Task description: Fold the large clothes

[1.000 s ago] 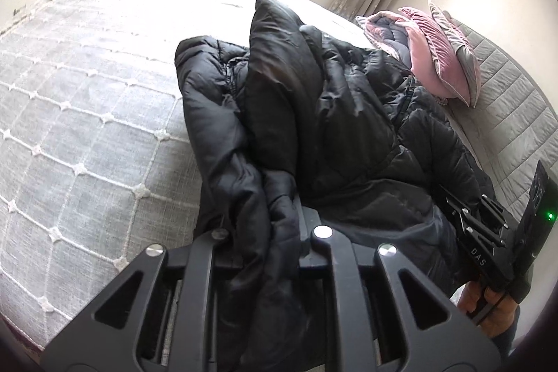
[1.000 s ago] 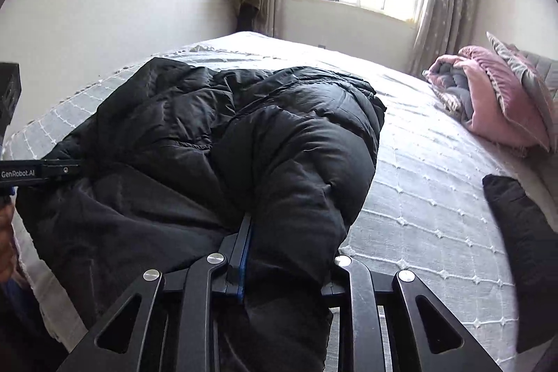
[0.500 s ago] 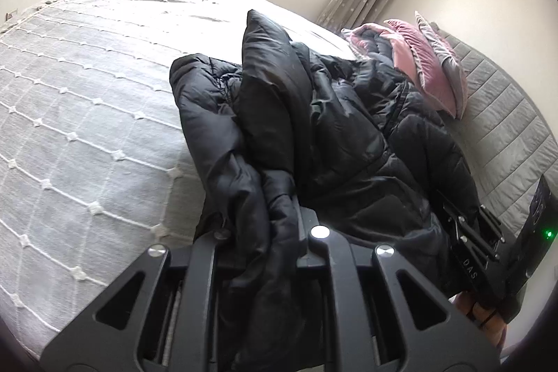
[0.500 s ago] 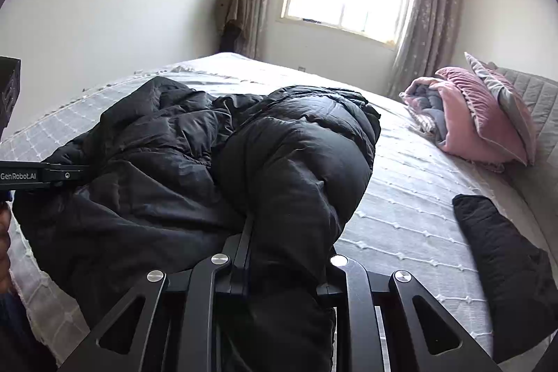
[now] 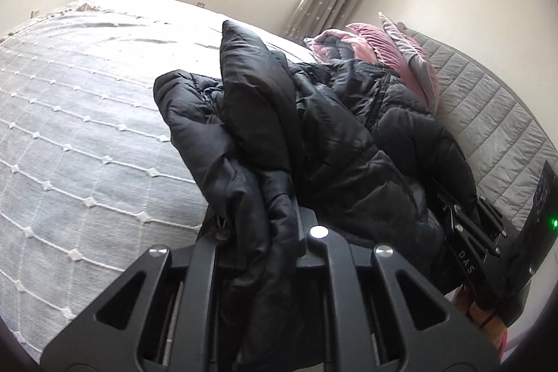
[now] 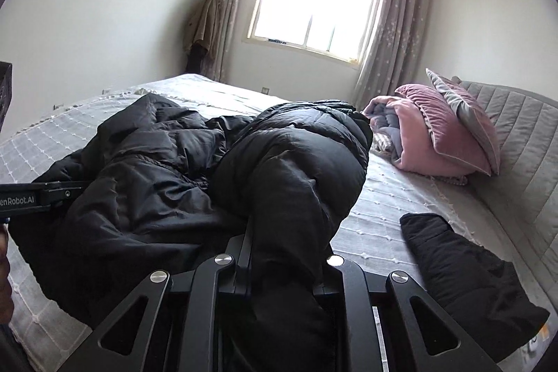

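Left wrist view: both grippers' fingers clamped on black jacket (image 5: 314,135), fingertips buried in folds.

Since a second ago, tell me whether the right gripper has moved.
Yes. The right gripper, clamped on the black puffer jacket, has tilted upward: the window sits lower in its view, with more wall above.

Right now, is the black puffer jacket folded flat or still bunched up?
Bunched up: the black puffer jacket lies crumpled on the bed, with no flat fold showing.
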### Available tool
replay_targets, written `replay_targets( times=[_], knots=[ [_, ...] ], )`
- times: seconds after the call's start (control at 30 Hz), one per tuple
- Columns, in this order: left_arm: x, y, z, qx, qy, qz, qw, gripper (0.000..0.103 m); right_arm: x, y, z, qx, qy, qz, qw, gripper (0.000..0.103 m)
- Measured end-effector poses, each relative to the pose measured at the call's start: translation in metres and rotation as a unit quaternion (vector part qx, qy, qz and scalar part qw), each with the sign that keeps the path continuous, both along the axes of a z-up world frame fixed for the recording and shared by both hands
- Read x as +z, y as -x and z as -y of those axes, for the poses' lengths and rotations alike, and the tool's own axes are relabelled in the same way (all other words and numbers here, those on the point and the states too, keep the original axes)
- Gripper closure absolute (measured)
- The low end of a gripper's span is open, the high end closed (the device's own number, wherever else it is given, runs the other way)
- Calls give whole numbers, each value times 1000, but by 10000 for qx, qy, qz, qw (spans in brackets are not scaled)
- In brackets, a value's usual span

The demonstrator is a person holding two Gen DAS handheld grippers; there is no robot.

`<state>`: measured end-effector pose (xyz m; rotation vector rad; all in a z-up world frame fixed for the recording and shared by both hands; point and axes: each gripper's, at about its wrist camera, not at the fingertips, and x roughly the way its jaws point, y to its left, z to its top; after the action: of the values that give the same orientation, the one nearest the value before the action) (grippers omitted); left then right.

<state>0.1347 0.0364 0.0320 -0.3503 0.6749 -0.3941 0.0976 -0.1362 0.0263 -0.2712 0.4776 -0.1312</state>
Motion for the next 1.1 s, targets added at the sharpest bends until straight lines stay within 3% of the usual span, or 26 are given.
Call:
replay_targets(
  times=[0.27,0.47,0.63,0.8,0.9,0.97,1.03,1.1],
  knots=[
    [17,-4,23,-160,27,151,9998,89,18,14,8,-148,114,242,9995,85],
    [45,-17,63,-321,387,294,9983,89,53,25,26,-199,61,562,9982,87],
    [75,-27,132,-691,558,612,9942,89,91,35,87,-434,135,728,9963,88],
    [95,-42,248,-1363,1068,675,9826,89,125,52,207,-1159,-182,751,9903,88],
    [94,-44,335,-1844,984,453,9769,88,133,80,294,-1747,-669,826,9789,87],
    [77,-45,388,-2152,819,57,9731,85,126,102,355,-2146,-1263,909,9642,87],
    [41,-40,429,-2428,536,-540,9671,79,98,123,423,-2618,-2151,768,9377,81],
    [5,-32,442,-2458,619,-731,9646,68,56,135,472,-3042,-2784,258,9107,72]
  ],
)
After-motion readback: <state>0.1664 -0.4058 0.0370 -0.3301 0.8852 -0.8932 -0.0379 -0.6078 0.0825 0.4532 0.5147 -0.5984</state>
